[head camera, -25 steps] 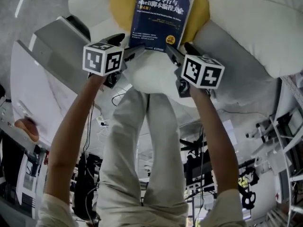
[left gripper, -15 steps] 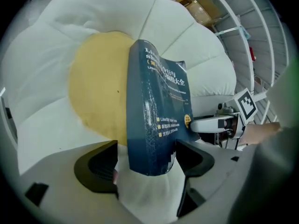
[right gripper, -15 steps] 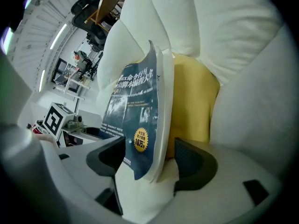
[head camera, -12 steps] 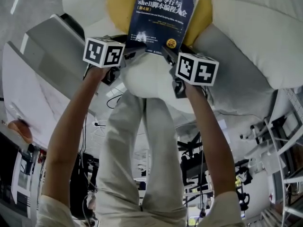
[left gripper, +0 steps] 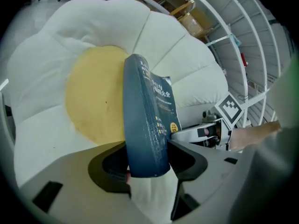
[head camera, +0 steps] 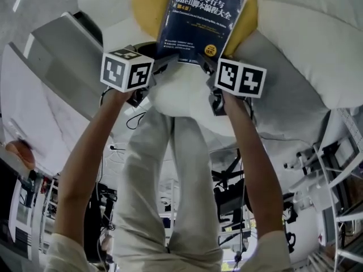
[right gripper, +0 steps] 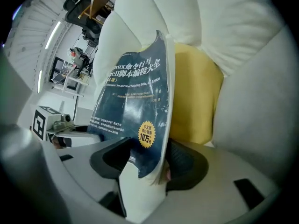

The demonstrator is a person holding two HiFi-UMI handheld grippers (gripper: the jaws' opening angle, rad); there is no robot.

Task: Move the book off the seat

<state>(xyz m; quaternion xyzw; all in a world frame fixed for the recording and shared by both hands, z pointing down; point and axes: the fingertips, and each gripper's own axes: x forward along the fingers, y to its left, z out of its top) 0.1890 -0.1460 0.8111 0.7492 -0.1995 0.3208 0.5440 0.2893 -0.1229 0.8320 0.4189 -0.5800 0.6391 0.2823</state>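
Observation:
A dark blue paperback book (head camera: pixel 201 18) lies on the yellow centre (head camera: pixel 144 10) of a white flower-shaped seat cushion (head camera: pixel 306 44). My left gripper (head camera: pixel 164 61) has the book's near left corner between its jaws, at the spine (left gripper: pixel 142 125). Its jaws are closing and the pads touch both sides of the book. My right gripper (head camera: pixel 207 67) has the near right corner (right gripper: pixel 140 125) between its jaws. These are closing too, one pad on the cover and one behind the pages. The near edge of the book stands raised off the cushion (left gripper: pixel 91 97).
The person's legs in light trousers (head camera: pixel 170 180) stand right at the cushion's near edge. A grey and white table (head camera: pixel 45 78) is at the left. White shelving racks (head camera: pixel 334 169) are at the right, and cables and gear lie on the floor below.
Both grippers have slid forward onto the book's near corners and their jaws have narrowed on it. The book has shifted slightly to the right and its near edge has risen.

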